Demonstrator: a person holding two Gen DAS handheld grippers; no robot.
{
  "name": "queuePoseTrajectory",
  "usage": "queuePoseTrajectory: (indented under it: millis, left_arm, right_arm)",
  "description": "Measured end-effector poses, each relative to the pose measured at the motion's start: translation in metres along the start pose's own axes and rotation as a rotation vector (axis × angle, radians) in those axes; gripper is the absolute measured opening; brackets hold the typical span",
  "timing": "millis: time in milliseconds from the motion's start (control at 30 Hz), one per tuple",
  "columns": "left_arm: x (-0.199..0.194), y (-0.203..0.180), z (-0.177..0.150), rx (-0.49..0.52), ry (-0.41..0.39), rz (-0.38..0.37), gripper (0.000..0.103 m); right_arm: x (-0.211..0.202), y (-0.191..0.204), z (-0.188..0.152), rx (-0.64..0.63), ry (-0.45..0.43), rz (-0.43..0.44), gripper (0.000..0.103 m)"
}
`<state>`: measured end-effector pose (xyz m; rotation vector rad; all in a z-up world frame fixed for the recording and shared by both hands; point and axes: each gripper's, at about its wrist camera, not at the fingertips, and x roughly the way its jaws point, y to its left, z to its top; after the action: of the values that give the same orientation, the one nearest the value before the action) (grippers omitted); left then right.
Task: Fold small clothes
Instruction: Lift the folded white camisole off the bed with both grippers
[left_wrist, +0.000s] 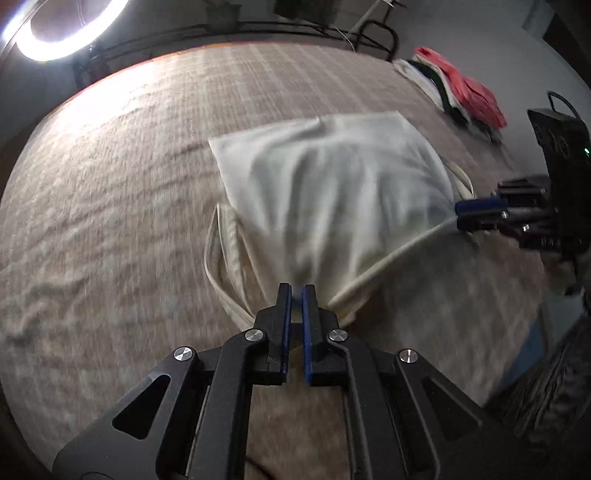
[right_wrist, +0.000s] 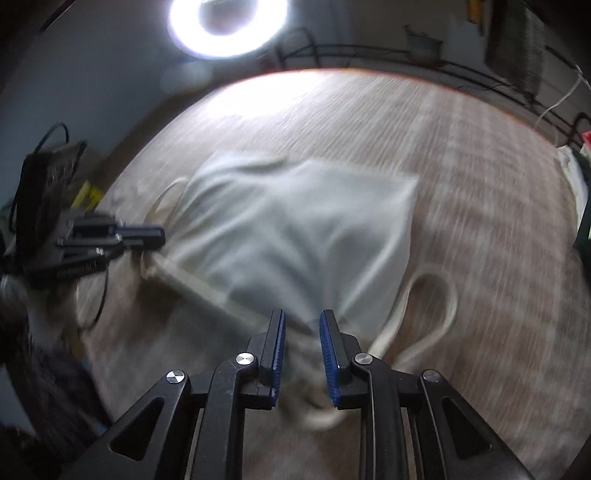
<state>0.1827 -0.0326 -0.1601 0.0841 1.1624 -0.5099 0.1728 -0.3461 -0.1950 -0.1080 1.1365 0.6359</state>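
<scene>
Left wrist view, from left to right. A ring light (left_wrist: 44, 33) glows in the upper left corner. Below it a beige woven cloth (left_wrist: 110, 203) covers the table and fills most of the frame. At the centre lies a cream tank top (left_wrist: 325, 192), partly lifted off the cloth. Its straight far edge sits toward the upper middle of the frame, and its long axis runs from there down to the near edge, where the fabric gathers. A strap loop trails at its lower left. At bottom centre the left gripper (left_wrist: 296, 295) has its blue-padded fingers nearly together, pinching the bunched near-left corner of the top. At the right edge, mid-height, the right gripper (left_wrist: 461, 216) has its fingers drawn in tight on the top's other near corner, and the hem stretches taut between the two. In the upper right lies a pile of clothes (left_wrist: 458, 88), red, white and dark.

Right wrist view, blurred by motion. The left gripper (right_wrist: 159, 236) enters from the left at mid-height, holding one corner. The ring light (right_wrist: 227, 22) is at top centre. The tank top (right_wrist: 295, 229) spreads across the middle. At bottom centre the right gripper (right_wrist: 301, 321) shows a narrow gap between its fingers with gathered fabric in it. A strap loop curls at its right.
</scene>
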Motion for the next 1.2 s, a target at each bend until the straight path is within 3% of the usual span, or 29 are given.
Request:
queuePoseTrajectory:
  millis: [200,267,333,400,433,600,767,833,933,1033,1133,1200]
  left_arm:
    - [-0.022,0.004,-0.025,-0.002,-0.021,0.025,0.002]
    - [-0.027,0.011,-0.019,-0.060,-0.051,0.005,0.004]
    - [-0.029,0.020,-0.007,-0.134,-0.071,-0.021,0.019]
    - [-0.029,0.032,0.001,-0.227,-0.100,-0.060,0.042]
    - [-0.026,0.040,0.004,-0.287,-0.107,-0.092,0.043]
    - [-0.006,0.060,0.016,-0.430,-0.074,-0.151,0.043]
    - [0.008,0.071,0.017,-0.480,-0.045,-0.180,0.043]
    - [0.015,0.072,0.019,-0.493,-0.035,-0.200,0.043]
    - [0.021,0.069,0.021,-0.496,-0.044,-0.225,0.043]
    - [0.028,0.063,0.027,-0.498,-0.037,-0.256,0.043]
    - [0.030,0.058,0.031,-0.492,-0.043,-0.257,0.041]
    - [0.033,0.055,0.034,-0.490,-0.036,-0.250,0.023]
  right_arm:
    - [-0.027,-0.002,-0.028,0.008,0.017,0.003,0.024]
    - [-0.038,-0.008,-0.029,0.028,-0.021,0.007,0.034]
    - [-0.044,-0.013,-0.027,0.066,-0.058,0.010,0.036]
    - [-0.046,-0.020,-0.022,0.104,-0.091,0.006,0.036]
    - [-0.045,-0.024,-0.019,0.135,-0.110,0.010,0.036]
    - [-0.025,-0.046,-0.005,0.269,-0.132,0.087,0.042]
    - [-0.005,-0.070,-0.005,0.327,-0.063,-0.019,0.045]
    - [-0.007,-0.082,-0.008,0.368,-0.082,0.039,0.046]
    - [-0.006,-0.091,-0.010,0.402,-0.106,0.130,0.057]
    - [-0.004,-0.096,-0.010,0.403,-0.118,0.219,0.055]
    - [0.004,-0.092,-0.009,0.411,-0.131,0.256,0.044]
    - [0.011,-0.090,-0.007,0.431,-0.136,0.273,0.036]
